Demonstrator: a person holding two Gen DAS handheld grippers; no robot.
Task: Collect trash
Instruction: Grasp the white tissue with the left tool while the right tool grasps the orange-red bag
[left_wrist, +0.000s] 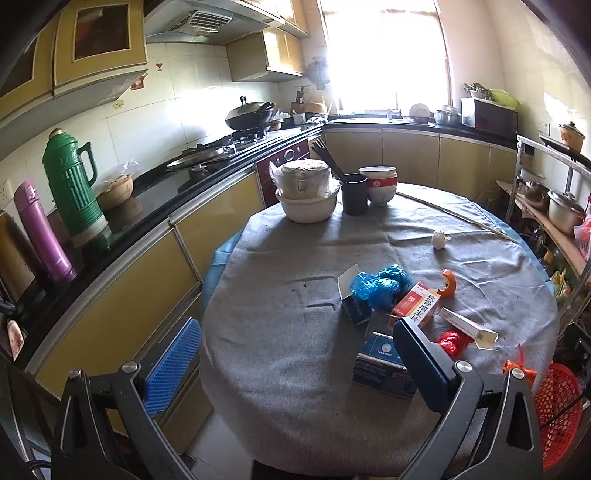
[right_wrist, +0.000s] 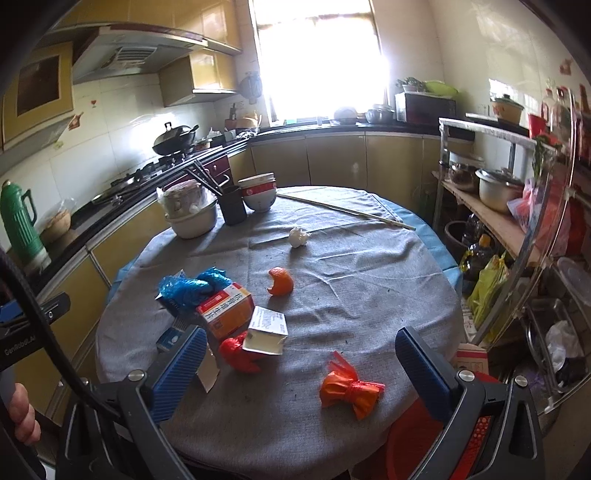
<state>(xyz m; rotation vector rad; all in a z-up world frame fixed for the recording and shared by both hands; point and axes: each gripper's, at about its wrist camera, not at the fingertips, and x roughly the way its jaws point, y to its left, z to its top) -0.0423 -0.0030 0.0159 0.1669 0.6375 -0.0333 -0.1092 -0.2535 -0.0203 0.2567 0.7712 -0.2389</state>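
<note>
Trash lies on the grey tablecloth (right_wrist: 332, 266): a crumpled blue bag (right_wrist: 194, 286), an orange-red medicine box (right_wrist: 226, 310), a white carton (right_wrist: 266, 330), a red wad (right_wrist: 236, 352), an orange tied bag (right_wrist: 349, 389), orange peel (right_wrist: 281, 282) and a white crumpled wad (right_wrist: 298, 236). My right gripper (right_wrist: 301, 363) is open above the near table edge, with the orange bag between its fingers' lines but untouched. My left gripper (left_wrist: 295, 358) is open over the table's near left; a dark blue box (left_wrist: 382, 365) lies by its right finger. A red basket (left_wrist: 557, 406) sits right of the table.
Stacked bowls (left_wrist: 306, 192), a black cup with chopsticks (left_wrist: 354, 194) and a red-white bowl (left_wrist: 379, 186) stand at the table's far side, with a long stick (left_wrist: 454, 216) behind. Counter with thermoses (left_wrist: 72, 192) runs along the left; a shelf rack (right_wrist: 491, 221) with pots stands right.
</note>
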